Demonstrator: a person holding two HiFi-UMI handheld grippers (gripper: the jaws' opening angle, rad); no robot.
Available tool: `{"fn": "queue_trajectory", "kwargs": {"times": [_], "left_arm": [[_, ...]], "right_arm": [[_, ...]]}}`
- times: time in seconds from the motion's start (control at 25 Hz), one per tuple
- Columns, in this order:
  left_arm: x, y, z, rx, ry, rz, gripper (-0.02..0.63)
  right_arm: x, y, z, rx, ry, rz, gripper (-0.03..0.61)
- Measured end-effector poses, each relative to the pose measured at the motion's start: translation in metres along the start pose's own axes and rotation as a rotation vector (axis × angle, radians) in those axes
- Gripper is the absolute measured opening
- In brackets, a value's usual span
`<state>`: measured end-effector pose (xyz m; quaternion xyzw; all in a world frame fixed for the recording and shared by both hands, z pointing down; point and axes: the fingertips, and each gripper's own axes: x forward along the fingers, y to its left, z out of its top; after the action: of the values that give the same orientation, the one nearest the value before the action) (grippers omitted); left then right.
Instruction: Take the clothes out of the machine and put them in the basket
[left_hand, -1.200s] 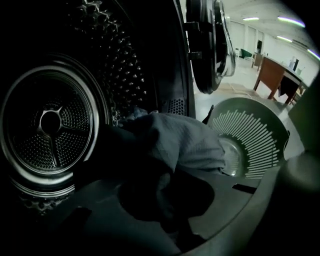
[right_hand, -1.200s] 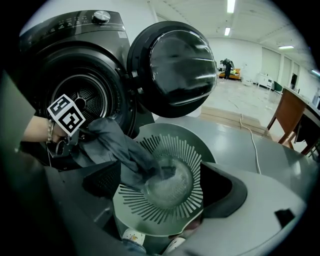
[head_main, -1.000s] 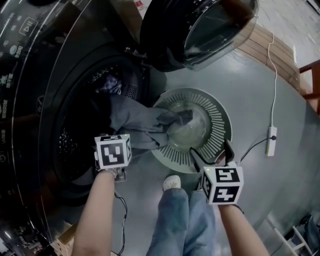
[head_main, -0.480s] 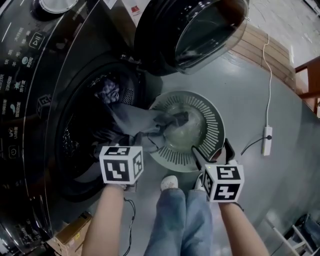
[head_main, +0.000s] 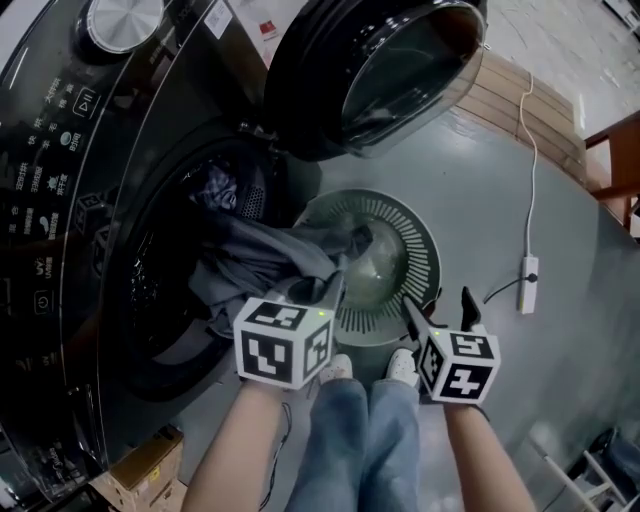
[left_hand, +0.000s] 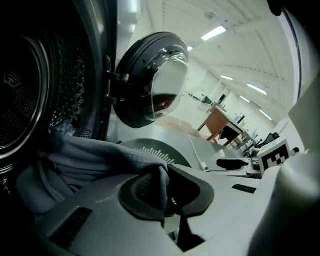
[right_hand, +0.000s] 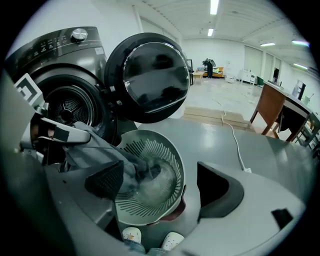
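Note:
A grey garment (head_main: 265, 255) stretches from the dark front-loading machine's drum (head_main: 160, 300) over the rim of the round slotted basket (head_main: 415, 240) on the floor. My left gripper (head_main: 325, 290) is shut on a fold of this garment (left_hand: 95, 160), just at the basket's near left edge; the cloth is pinched between the pads (left_hand: 150, 187). My right gripper (head_main: 440, 308) hangs open at the basket's near right rim. Its jaws have just been closing a little, with nothing held between them. In the right gripper view the basket (right_hand: 172, 165) lies below the jaws.
A dark patterned garment (head_main: 215, 185) remains inside the drum. The machine's round door (head_main: 380, 70) stands swung open above the basket. The person's shoes (head_main: 345, 368) stand by the basket. A power strip with a white cable (head_main: 528, 270) lies to the right, and a cardboard box (head_main: 150, 465) at lower left.
My left gripper has moved right and up from the drum's mouth toward the basket, drawing the grey garment further out. My right gripper has shifted slightly.

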<state>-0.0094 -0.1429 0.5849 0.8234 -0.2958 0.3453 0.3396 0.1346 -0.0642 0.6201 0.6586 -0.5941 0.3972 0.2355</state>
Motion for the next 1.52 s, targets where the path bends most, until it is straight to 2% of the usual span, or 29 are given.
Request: {"fn": "queue_trajectory", "kwargs": {"times": [0.2, 0.36, 0.52, 0.6, 0.68, 0.76, 0.8, 0.84, 0.88, 0.92, 1.12, 1.32, 1.52], "left_arm": [[0.003, -0.043, 0.025, -0.082, -0.095, -0.173, 0.026], [0.003, -0.067, 0.04, -0.136, -0.167, -0.242, 0.026], [-0.003, -0.08, 0.056, -0.262, -0.277, -0.351, 0.026], [-0.002, -0.082, 0.058, -0.294, -0.282, -0.375, 0.026], [0.007, -0.078, 0.047, -0.247, -0.217, -0.317, 0.026], [0.021, -0.072, 0.03, -0.172, -0.114, -0.229, 0.037], [0.027, -0.07, 0.022, -0.134, -0.063, -0.194, 0.09], [0.032, -0.068, 0.013, -0.099, -0.017, -0.163, 0.204], [0.035, -0.065, 0.006, -0.069, 0.017, -0.13, 0.286], [0.037, -0.06, 0.001, -0.044, 0.037, -0.093, 0.301], [0.033, -0.02, -0.018, 0.039, 0.084, 0.091, 0.373], [0.015, 0.053, -0.035, 0.141, 0.134, 0.305, 0.462], [-0.014, 0.132, -0.047, 0.15, 0.182, 0.466, 0.502]], "right_arm": [[-0.001, -0.015, 0.002, 0.026, -0.005, -0.024, 0.453], [-0.002, -0.021, 0.001, 0.033, -0.005, -0.03, 0.448], [-0.002, -0.024, 0.0, 0.035, -0.002, -0.032, 0.445], [-0.002, -0.026, 0.0, 0.035, 0.0, -0.032, 0.443], [-0.001, -0.026, -0.001, 0.034, 0.001, -0.032, 0.443], [0.0, -0.027, -0.001, 0.033, 0.002, -0.031, 0.443], [0.0, -0.027, 0.0, 0.032, 0.002, -0.031, 0.442], [0.0, -0.027, 0.0, 0.03, 0.002, -0.03, 0.442], [0.001, -0.027, 0.0, 0.028, 0.003, -0.029, 0.442], [0.001, -0.026, 0.0, 0.026, 0.004, -0.027, 0.442], [0.002, -0.022, 0.001, 0.013, 0.008, -0.021, 0.441], [0.004, -0.013, -0.003, -0.003, 0.021, -0.012, 0.44], [0.009, 0.007, -0.007, -0.035, 0.035, 0.018, 0.44]]}}
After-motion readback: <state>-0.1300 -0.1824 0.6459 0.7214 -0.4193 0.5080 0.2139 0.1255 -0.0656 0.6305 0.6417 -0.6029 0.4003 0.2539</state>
